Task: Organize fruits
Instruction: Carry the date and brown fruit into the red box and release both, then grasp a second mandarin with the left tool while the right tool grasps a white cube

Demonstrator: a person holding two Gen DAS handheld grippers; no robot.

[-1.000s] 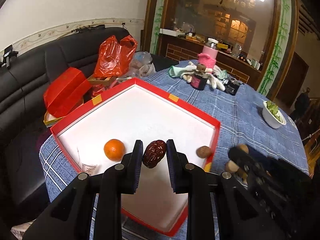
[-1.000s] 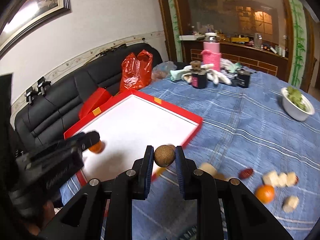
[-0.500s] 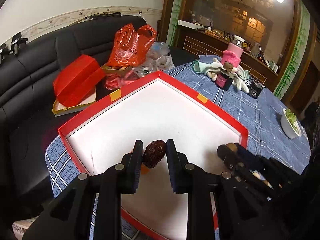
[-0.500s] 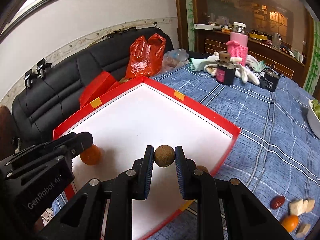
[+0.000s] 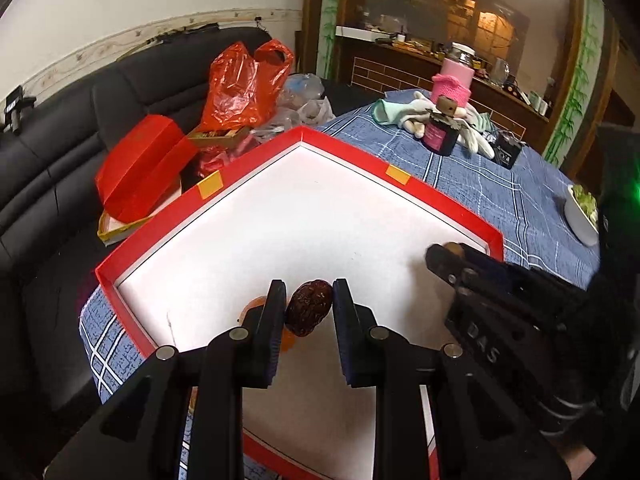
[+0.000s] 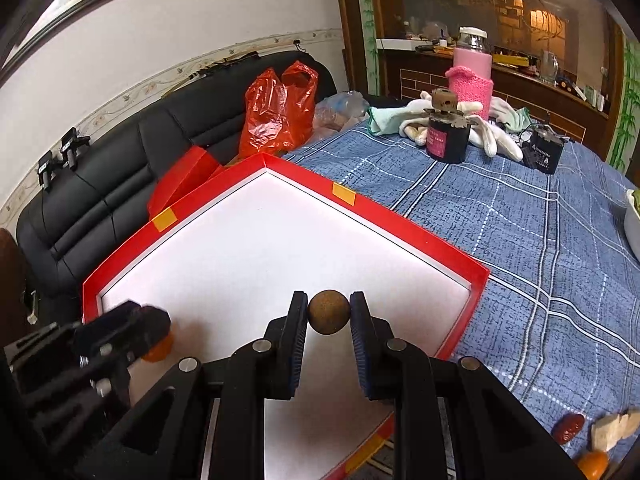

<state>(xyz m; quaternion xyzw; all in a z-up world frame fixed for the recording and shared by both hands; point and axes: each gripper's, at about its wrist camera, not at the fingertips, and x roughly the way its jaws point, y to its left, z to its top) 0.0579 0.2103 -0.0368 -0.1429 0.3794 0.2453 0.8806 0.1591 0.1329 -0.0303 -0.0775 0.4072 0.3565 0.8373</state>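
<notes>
Left gripper [image 5: 308, 310] jaws clamp a red date [image 5: 309, 307], long axis upright; right gripper [image 6: 329, 312] jaws clamp a brown round fruit [image 6: 329, 312]. Both hang over the red tray [image 6: 408, 236], frame centre.

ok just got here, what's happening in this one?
A person is sorting fruit into a red tray on the blue-clothed table, one handheld gripper in each hand. The left gripper is shut on a dried red date and the right gripper on a small round brown fruit; both hang over the tray's near end, not yet released. An orange already sits in the tray. Another date, an orange and some pale chunks wait on the cloth.
</notes>
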